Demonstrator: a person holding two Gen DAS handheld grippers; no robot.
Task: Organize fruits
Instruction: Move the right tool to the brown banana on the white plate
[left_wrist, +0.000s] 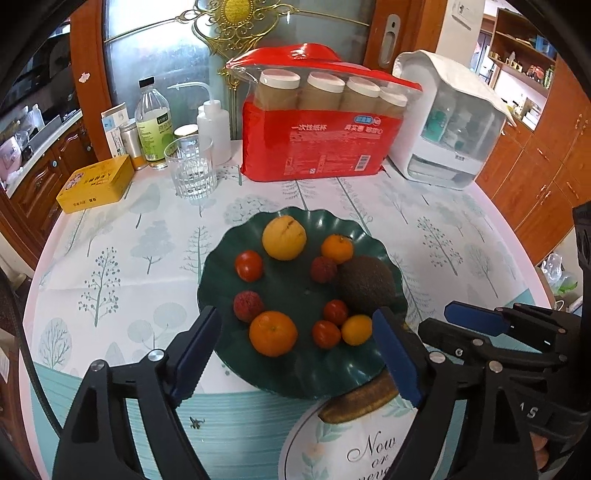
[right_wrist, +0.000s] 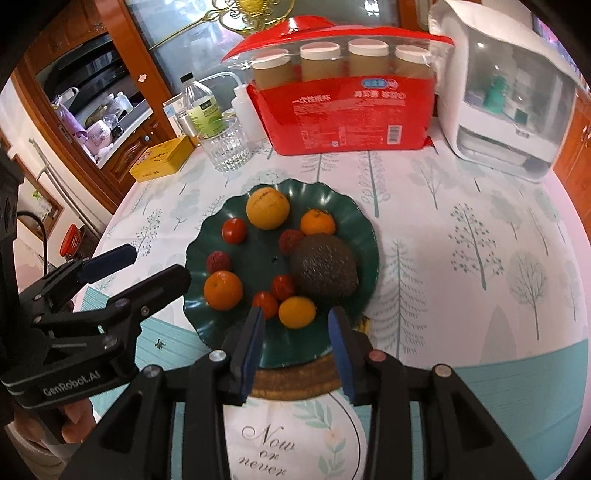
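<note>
Green plate (left_wrist: 291, 373) of fruit under both empty, parted grippers; right view alone shows a thumb (right_wrist: 75, 424).

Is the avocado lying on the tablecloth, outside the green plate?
No, the avocado lies on the green plate, at its right side, next to a small orange.

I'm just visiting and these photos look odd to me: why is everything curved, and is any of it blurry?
Both wrist views are fisheye: the table edge bows and dark corners ring each frame. The left wrist view is fairly sharp, down to the green plate. The right wrist view is softer, with the white container smeared; glare streaks the red package.
</note>
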